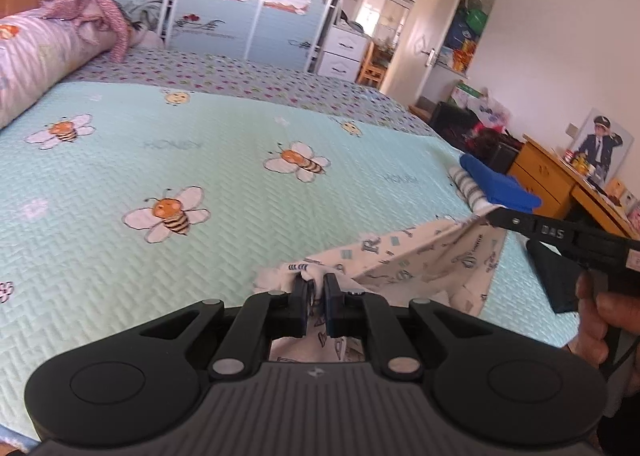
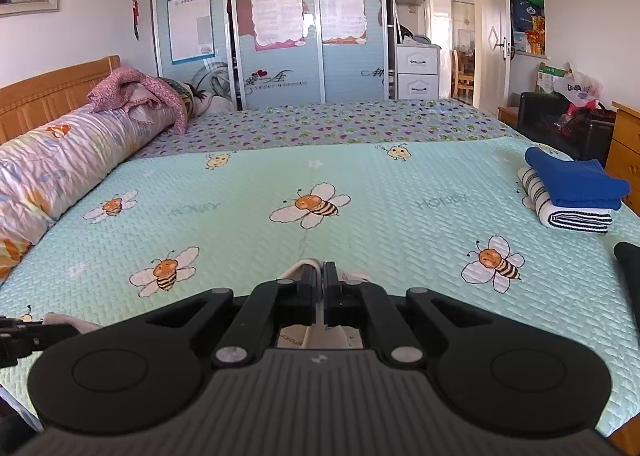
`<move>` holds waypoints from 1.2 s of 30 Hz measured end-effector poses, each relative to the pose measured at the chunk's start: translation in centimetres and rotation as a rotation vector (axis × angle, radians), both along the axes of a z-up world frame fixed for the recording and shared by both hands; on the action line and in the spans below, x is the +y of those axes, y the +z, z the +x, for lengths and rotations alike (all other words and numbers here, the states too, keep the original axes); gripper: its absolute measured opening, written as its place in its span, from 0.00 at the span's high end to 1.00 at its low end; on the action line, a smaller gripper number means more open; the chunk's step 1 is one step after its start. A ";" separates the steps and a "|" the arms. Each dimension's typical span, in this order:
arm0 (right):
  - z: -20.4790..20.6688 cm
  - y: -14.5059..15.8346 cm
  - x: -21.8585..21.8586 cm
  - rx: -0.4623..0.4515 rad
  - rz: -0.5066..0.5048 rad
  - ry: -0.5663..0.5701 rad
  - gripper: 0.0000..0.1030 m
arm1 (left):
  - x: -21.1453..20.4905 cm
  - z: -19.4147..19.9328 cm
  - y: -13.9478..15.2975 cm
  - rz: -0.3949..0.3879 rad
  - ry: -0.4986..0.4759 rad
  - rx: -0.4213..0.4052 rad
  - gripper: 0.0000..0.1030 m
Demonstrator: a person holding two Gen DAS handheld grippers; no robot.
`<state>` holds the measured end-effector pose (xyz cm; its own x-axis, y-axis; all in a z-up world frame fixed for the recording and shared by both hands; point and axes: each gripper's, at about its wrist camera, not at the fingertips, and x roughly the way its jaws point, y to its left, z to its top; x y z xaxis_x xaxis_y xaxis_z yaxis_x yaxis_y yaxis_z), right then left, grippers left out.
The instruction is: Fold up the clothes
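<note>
The garment (image 1: 404, 256), a white printed cloth, hangs lifted over the near edge of the bed (image 1: 200, 160), stretched between both grippers. The left gripper (image 1: 316, 292) is clamped on a bunched edge, and the right gripper (image 2: 320, 288) is pinched on another edge. It looks light, soft and limp, so corners or hems seem the best holds.

bright daylight, fisheye-warped edges, slight blur
</note>
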<state>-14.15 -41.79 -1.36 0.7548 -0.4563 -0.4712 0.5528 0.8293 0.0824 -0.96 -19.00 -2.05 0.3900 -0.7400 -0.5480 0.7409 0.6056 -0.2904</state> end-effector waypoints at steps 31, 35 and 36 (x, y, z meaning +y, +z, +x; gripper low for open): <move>-2.8 2.8 -1.4 -0.138 0.014 -0.076 0.96 | 2.9 2.3 3.7 -0.084 0.104 -0.066 0.92; -3.4 2.2 -3.5 -0.160 0.099 -0.108 0.89 | 2.7 3.5 2.3 -0.017 0.150 -0.034 0.90; -3.3 1.4 -3.9 -0.141 0.124 -0.111 0.84 | 2.6 3.7 1.2 0.011 0.163 -0.005 0.89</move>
